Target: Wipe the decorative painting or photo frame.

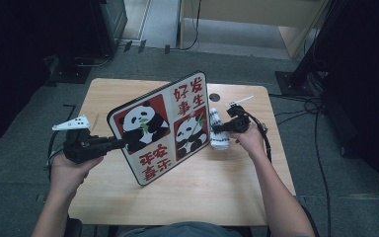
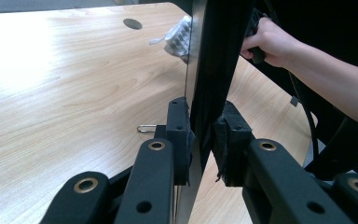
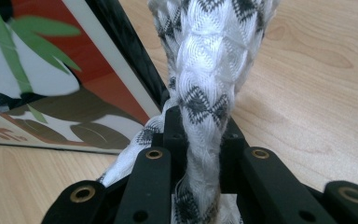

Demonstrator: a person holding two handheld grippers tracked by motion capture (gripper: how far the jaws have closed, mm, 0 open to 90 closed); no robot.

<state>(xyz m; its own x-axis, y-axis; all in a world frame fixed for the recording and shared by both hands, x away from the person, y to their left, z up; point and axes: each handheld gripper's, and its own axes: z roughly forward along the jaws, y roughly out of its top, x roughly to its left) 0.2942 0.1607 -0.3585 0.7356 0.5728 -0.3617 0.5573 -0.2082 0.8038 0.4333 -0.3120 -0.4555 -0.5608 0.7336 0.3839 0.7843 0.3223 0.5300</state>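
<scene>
Your left gripper (image 2: 200, 140) has its fingers (image 2: 179, 135) clamped on the edge of the panda board (image 1: 165, 126), one pad on each face, with the thin dark edge running up between them in the left gripper view. Your right gripper (image 3: 200, 140) has its fingers (image 3: 175, 135) pinched tight on the white cloth (image 3: 205, 70), which is bunched and twisted between the pads.

The board is a flat rectangular panel with rounded corners and a pale border. Its face is split into four fields: two red ones, each with a black-and-white panda holding green bamboo, and two pale ones with red Chinese characters. You hold it tilted up off the tabletop (image 1: 217, 187), with its lower edge near the wood and its upper corner towards the far side.

The cloth is white woven fabric with small black diamond marks. In the high view it hangs just beside the board's right edge, above the right part of the tabletop. Whether it touches the board you cannot tell.
</scene>
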